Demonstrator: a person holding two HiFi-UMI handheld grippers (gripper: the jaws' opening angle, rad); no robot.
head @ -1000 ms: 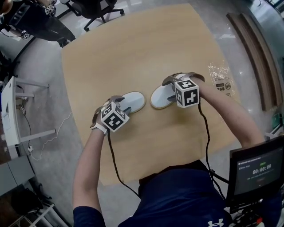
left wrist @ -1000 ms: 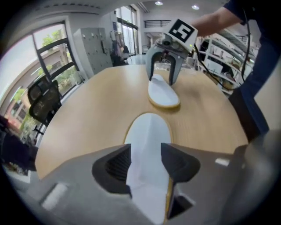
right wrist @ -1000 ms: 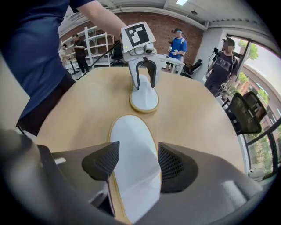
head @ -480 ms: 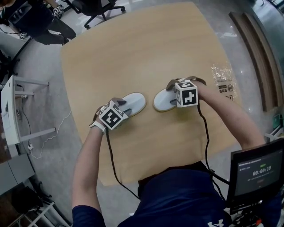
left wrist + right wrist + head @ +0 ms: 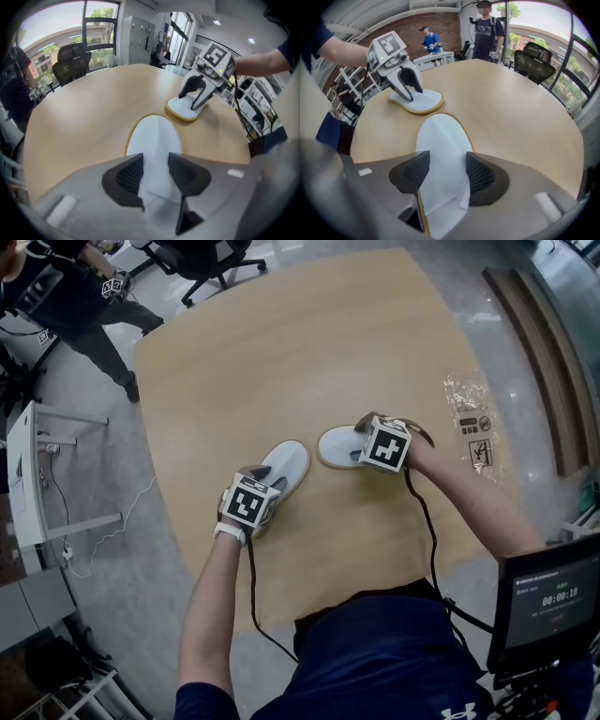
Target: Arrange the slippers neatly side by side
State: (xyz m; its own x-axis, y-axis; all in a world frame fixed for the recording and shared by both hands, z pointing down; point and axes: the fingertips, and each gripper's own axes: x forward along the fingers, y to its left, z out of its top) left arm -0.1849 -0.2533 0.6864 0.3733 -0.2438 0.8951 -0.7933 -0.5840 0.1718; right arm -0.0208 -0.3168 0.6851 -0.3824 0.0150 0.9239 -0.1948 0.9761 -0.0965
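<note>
Writing that reads clearly is scarce: the monitor point(image 5: 548, 601) at the lower right shows a timer at 00:00:10, and a white logo sits on the person's dark shirt point(image 5: 394, 662). A clear plastic sheet point(image 5: 469, 418) at the table's point(image 5: 281, 334) right edge carries black labels too small to read. Each claw's cube bears black-and-white square markers.

Both slippers lie flat on the near half of the table, toes angled toward each other, close but not touching. The left claw point(image 5: 154, 173) grips the heel end of the left slipper point(image 5: 154, 136); its jaws have just been closing, and the white insole fills the gap between the pads. The right claw point(image 5: 443, 176) likewise has been closing and holds the right slipper point(image 5: 440, 136) at the heel.

Bare wood stretches across the far half. The near edge and the right edge lie closer to the slippers.
</note>
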